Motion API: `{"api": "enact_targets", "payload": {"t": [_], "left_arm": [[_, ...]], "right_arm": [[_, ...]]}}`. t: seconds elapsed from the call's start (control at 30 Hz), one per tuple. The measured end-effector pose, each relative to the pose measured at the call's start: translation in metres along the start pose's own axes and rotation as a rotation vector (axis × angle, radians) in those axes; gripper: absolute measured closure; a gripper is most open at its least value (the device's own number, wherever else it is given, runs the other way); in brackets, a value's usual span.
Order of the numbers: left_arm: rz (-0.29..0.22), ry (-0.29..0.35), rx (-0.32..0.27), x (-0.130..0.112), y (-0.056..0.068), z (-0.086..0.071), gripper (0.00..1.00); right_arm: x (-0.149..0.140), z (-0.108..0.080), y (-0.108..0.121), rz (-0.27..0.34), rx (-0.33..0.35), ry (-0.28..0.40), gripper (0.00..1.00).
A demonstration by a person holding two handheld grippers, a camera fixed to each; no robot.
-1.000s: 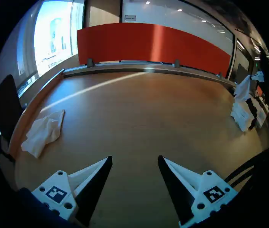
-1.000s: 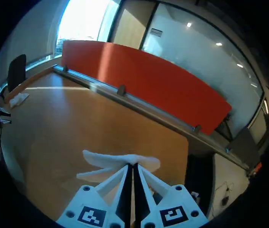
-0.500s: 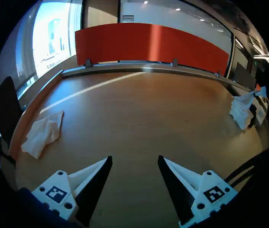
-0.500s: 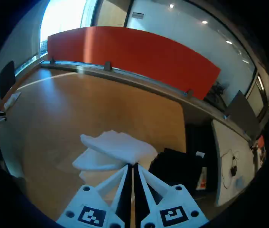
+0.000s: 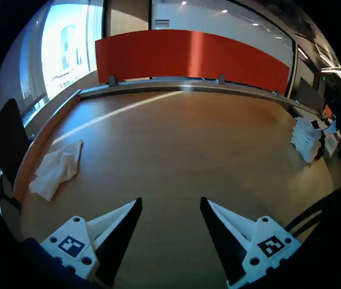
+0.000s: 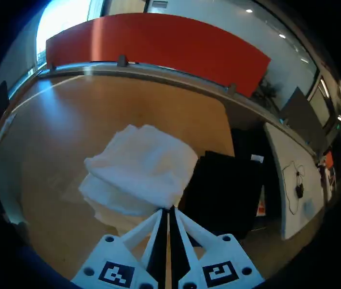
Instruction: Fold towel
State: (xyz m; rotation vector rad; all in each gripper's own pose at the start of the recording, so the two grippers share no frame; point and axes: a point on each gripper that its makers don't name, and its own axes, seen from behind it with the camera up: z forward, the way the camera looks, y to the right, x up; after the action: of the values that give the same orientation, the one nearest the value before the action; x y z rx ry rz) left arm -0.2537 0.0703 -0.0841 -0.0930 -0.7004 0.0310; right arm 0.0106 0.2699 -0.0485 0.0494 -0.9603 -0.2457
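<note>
**Left gripper view**
- Left gripper [image 5: 170,212]: jaws wide apart with nothing between them, hovering over the bare wooden table [image 5: 180,139].
- Crumpled towel [image 5: 56,168]: white and unfolded. It lies at the left of the frame near the table's edge, well apart from the gripper.
- White pile [image 5: 307,142]: at the far right of the frame by the table's edge. It looks like layered folded cloth.
- Orange divider [image 5: 189,55]: runs along the table's far side, across the top of the frame.

**Right gripper view**
- Right gripper [image 6: 169,214]: jaws pinched almost together on the near edge of the folded towel [image 6: 141,166].
- Folded towel: centre of the frame, thick and many-layered, near the table's right edge. I cannot tell whether the lowest layers belong to it or to a pile beneath.
- Black object [image 6: 223,190]: just right of the towel, past the table's edge.

**Judgement**
- Step in hand: probably setting the finished towel down at the right edge.
- Doing it well:
  - Lower the towel until it lies flat and square with the layers under it.
  - Keep it inboard of the edge so it cannot slide towards the black object.
  - Open the jaws only once the cloth bears its own weight.
  - Draw straight back along the fingers so the top fold is not dragged open.
- Likely next: the crumpled towel, since the left gripper is free.
</note>
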Motion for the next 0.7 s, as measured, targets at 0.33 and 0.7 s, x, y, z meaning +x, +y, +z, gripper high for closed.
{"api": "enact_targets", "payload": {"t": [0.33,0.7], "left_arm": [[0.005,-0.006,0.008,-0.003,-0.003,-0.003,0.11],[0.012,-0.010,0.007,-0.003,-0.004,-0.003,0.11]], "right_arm": [[-0.032,0.019,0.006,0.019,-0.033,-0.082,0.96],[-0.050,0.029,0.001,0.041,-0.042,-0.110,0.95]]}}
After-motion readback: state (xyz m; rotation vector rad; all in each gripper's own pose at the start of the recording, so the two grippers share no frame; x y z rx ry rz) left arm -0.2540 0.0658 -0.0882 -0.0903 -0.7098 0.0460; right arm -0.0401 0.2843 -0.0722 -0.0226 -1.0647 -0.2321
